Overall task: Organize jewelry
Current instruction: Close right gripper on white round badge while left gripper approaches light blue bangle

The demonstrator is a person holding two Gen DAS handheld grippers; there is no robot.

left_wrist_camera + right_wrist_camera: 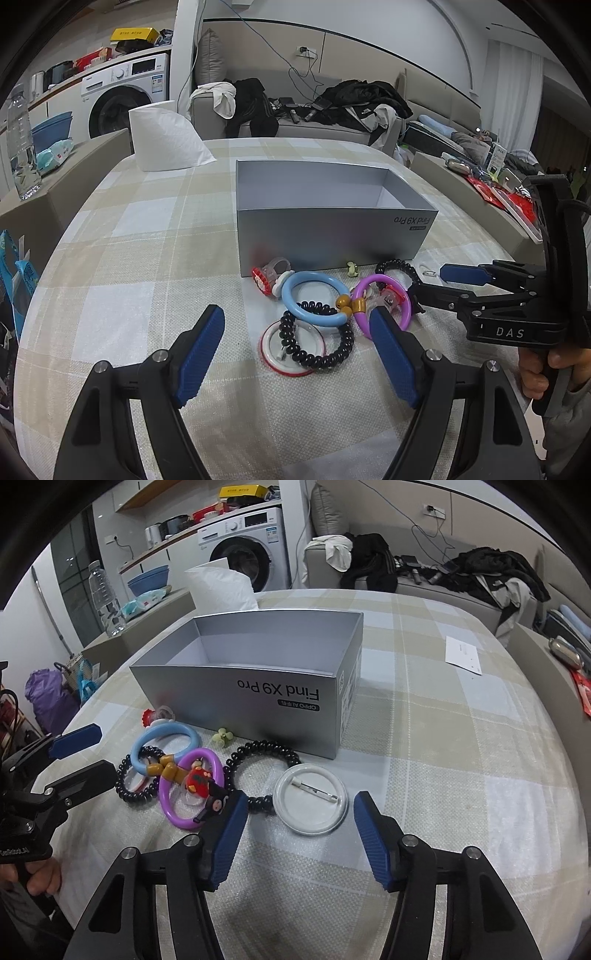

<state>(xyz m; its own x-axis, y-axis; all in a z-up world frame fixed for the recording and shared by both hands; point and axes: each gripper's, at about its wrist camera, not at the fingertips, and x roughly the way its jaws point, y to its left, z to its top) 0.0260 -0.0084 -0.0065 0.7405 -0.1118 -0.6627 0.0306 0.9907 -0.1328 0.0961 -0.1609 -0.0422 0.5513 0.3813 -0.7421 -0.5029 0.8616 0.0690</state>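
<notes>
An open grey box (332,236) (258,698) stands on the checked tablecloth. In front of it lie a blue bangle (314,295) (166,742), a purple bangle (384,295) (192,790), two black coil bands (317,339) (266,760), a red-rimmed badge (291,350), a white pin badge (312,805), a small green charm (352,268) (222,735) and red trinkets (264,278). My left gripper (295,339) is open, empty, just short of the pile. My right gripper (299,830) is open, empty, its jaws either side of the white badge.
A white tissue pack (166,140) stands behind the box on the left. A paper slip (463,655) lies on the cloth at the right. A water bottle (22,147) stands on the side ledge. A sofa with clothes (295,107) is behind the table.
</notes>
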